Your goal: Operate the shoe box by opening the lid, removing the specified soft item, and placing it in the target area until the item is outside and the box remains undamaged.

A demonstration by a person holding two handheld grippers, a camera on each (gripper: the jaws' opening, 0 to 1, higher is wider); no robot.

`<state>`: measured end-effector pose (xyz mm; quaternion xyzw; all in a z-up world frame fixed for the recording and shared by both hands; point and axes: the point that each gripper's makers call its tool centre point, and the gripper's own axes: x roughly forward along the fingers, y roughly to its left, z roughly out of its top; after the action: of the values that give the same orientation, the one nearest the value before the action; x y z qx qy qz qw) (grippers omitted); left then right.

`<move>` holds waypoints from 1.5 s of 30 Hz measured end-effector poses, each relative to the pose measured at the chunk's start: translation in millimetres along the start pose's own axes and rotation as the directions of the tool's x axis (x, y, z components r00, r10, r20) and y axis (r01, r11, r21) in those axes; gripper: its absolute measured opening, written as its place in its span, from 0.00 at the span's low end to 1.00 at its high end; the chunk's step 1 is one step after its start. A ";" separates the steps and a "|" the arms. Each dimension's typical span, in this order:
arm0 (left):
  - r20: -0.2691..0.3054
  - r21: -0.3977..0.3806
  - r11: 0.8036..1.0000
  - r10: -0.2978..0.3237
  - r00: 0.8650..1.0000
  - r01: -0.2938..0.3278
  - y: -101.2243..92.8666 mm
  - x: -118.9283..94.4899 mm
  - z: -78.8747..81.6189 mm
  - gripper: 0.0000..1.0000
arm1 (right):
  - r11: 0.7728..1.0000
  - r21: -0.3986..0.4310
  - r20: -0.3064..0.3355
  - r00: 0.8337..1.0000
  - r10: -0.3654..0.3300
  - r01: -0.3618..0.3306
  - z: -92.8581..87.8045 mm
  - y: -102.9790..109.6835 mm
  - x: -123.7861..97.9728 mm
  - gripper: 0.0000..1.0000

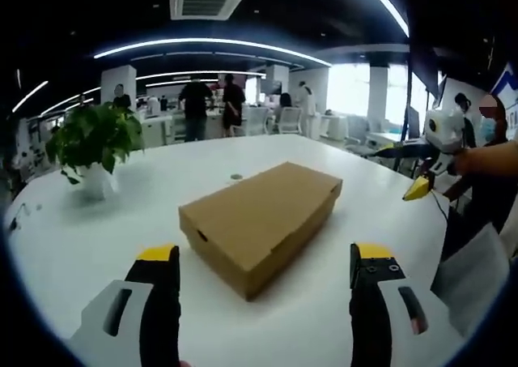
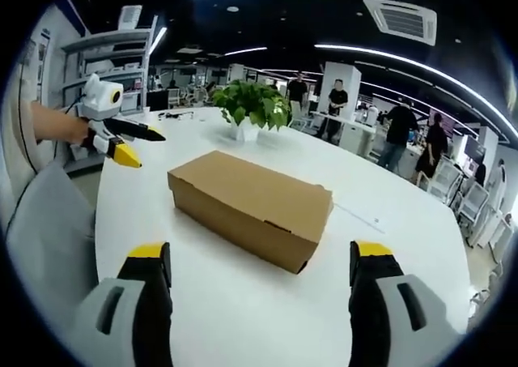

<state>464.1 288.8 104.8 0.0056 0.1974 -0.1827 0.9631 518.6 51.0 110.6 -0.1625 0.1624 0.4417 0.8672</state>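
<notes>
Left gripper view showed the shoe box point(image 1: 261, 224) lying shut on the white table point(image 1: 146, 205), lid down so its contents could not be seen, with a potted plant point(image 1: 93, 144) far to the left. The left gripper point(image 1: 265, 270) stood wide open and empty just short of the box. The right gripper point(image 2: 263, 268) was likewise spread wide, holding nothing, near the box's long side.

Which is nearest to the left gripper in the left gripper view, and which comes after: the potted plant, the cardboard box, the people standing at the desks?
From the left gripper:
1. Cardboard box, lid closed, on the white table straight ahead.
2. Potted plant, further back on the table, to the left.
3. People at the desks, beyond the table's far edge, in the background.
</notes>
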 end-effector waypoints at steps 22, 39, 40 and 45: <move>-0.035 -0.030 0.998 0.061 0.997 -0.063 10.0 27.8 -19.8 0.83 | 0.997 -0.018 -0.063 0.995 0.080 -0.081 -19.6 -15.1 45.6 0.80; -0.065 -0.039 0.995 0.093 0.993 -0.096 14.3 49.1 -35.5 0.81 | 0.994 -0.022 -0.113 0.988 0.104 -0.107 -33.2 -27.6 74.8 0.77; -0.065 -0.039 0.995 0.094 0.993 -0.097 14.3 50.0 -35.3 0.80 | 0.994 -0.015 -0.114 0.988 0.103 -0.105 -33.8 -28.9 75.9 0.77; -0.076 -0.040 0.995 0.091 0.993 -0.094 14.9 56.6 -37.5 0.79 | 0.995 0.027 -0.120 0.988 0.097 -0.094 -37.0 -36.1 83.4 0.76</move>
<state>503.6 286.0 47.6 0.0004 0.2365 -0.1330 0.9625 589.5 74.6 47.1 -0.1717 0.2269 0.4703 0.8354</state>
